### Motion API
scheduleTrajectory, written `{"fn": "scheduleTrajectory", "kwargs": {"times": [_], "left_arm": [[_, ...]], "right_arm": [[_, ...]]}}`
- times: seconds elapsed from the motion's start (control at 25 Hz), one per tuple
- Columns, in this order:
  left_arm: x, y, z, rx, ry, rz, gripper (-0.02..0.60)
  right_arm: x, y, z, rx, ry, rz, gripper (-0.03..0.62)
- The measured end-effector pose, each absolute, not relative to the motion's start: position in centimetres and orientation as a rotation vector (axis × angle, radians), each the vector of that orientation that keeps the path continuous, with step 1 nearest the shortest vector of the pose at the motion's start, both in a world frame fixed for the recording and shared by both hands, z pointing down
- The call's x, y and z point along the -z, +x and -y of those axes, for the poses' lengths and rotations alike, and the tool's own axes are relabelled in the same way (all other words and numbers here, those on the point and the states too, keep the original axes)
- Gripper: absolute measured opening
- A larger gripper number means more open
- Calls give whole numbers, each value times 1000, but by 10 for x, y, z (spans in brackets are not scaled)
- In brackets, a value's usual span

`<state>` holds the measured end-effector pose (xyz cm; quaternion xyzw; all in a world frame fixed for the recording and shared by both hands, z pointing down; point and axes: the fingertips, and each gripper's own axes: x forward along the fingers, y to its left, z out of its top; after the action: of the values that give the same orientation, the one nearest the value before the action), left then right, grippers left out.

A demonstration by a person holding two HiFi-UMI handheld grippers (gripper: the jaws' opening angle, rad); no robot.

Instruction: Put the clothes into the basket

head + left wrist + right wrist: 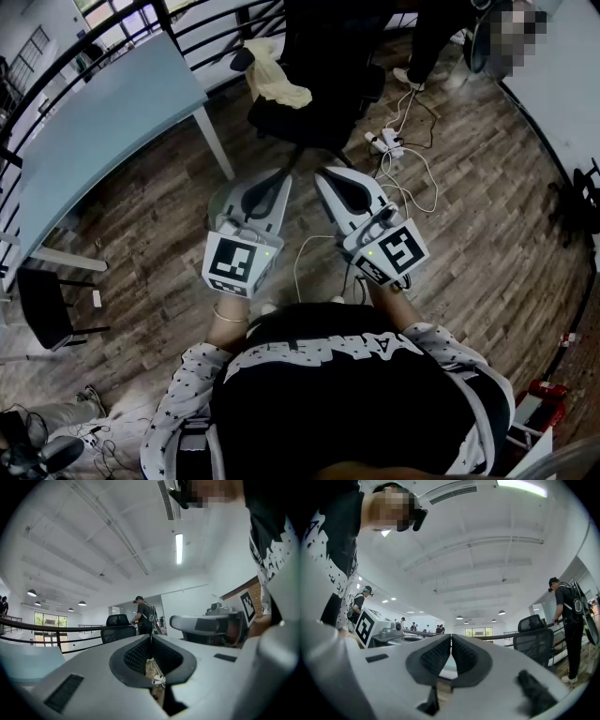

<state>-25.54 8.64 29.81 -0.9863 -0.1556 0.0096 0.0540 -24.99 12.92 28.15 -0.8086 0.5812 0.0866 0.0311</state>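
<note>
**Yellow cloth** (277, 82): it lies draped on a black office chair (323, 56) at 12 o'clock in the head view, well apart from both tools.

**Left gripper** (277, 178) and **right gripper** (327, 174): the person holds them side by side in front of the chest. Both point ahead toward the chair and are roughly level, with the tips leaning slightly toward each other. Each has a marker cube (239, 264) at its rear end. The left wrist (228, 319) wears a thin bracelet. In each gripper view the ribbed black pads meet along a thin seam with nothing between them, so both tools are closed and empty.

**Surroundings, head view:**
- A pale blue table (103, 131) stands at 10 o'clock, backed by a dark railing (56, 66).
- A power strip (388, 142) with loose white cables lies at 1 o'clock on the wooden floor (487, 216), just beside the chair base.
- A standing person's legs (431, 37) show at 1 o'clock beyond the chair.
- A small black stool (47, 309) stands at 9 o'clock.

The floor between the tools and the chair is open apart from the cables.

**Writing:** the cubes bear black-and-white square patterns. The white lettering on the wearer's black shirt (337, 394) is too foreshortened to read.
</note>
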Motion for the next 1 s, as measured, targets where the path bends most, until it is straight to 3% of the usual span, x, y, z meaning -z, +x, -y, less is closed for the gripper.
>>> {"fn": "scheduleTrajectory", "kwargs": {"times": [1.0], "left_arm": [[-300, -249, -117, 8, -2994, 428, 21]], "right_arm": [[-279, -234, -165, -261, -2426, -1752, 32]]}}
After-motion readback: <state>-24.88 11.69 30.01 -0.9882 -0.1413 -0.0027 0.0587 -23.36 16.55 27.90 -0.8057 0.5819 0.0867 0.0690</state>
